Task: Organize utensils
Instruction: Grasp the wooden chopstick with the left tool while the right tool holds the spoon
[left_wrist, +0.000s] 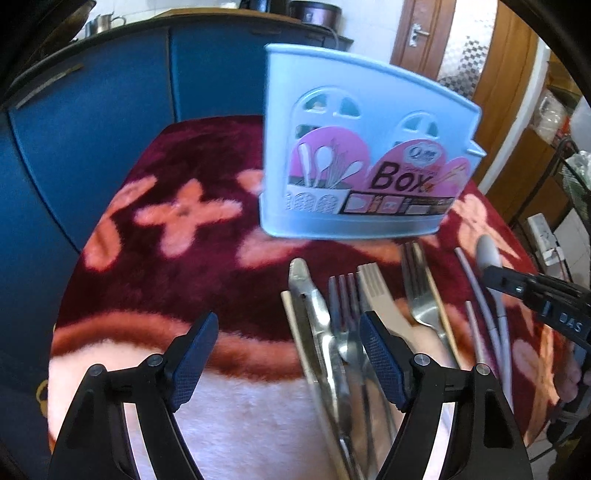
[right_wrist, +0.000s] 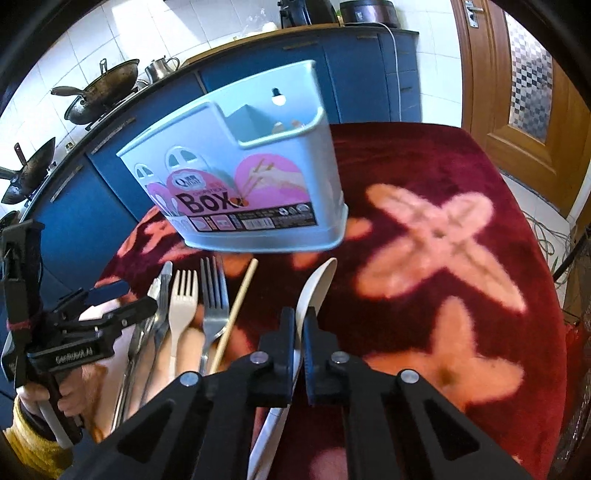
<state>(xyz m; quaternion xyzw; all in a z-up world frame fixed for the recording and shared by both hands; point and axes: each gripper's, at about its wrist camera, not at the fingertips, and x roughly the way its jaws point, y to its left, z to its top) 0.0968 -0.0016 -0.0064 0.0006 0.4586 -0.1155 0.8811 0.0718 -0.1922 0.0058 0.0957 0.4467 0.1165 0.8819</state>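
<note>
Utensils are nearly all out on the blanket, so sorting looks to be at an early stage. Nearest the right wrist camera, the right gripper (right_wrist: 299, 325) has its jaws closed tight on the neck of a pale spoon (right_wrist: 317, 286); the bowl sticks out ahead of the fingertips toward the holder, the handle runs back underneath the gripper. No gap visible either side of the spoon, so I judge it firmly held, though it may not yet be clear of the blanket. The left gripper (left_wrist: 288, 354) stands wide open with nothing between its blue pads (left_wrist: 194, 360); it hovers at the left edge of the utensil row, its right pad above the handles. Row on the red floral blanket (left_wrist: 177, 236), left to right in the left wrist view: a chopstick (left_wrist: 291, 325), metal tongs (left_wrist: 314, 306), a grey fork (left_wrist: 345, 299), a cream fork (left_wrist: 373, 291), a steel fork (left_wrist: 417, 284) with a second chopstick (left_wrist: 437, 295) alongside, and beyond those some lilac chopsticks (left_wrist: 476, 295). All lie flat, handles toward the cameras. Beyond the row, just past the tines, stands the light blue cutlery box (right_wrist: 258, 184), upright, compartments open at the top. The interior is only partly visible; something small shows inside the end compartment, identity unclear. Remaining, as I judge it: the spoon to be dropped in, then the whole row.
</note>
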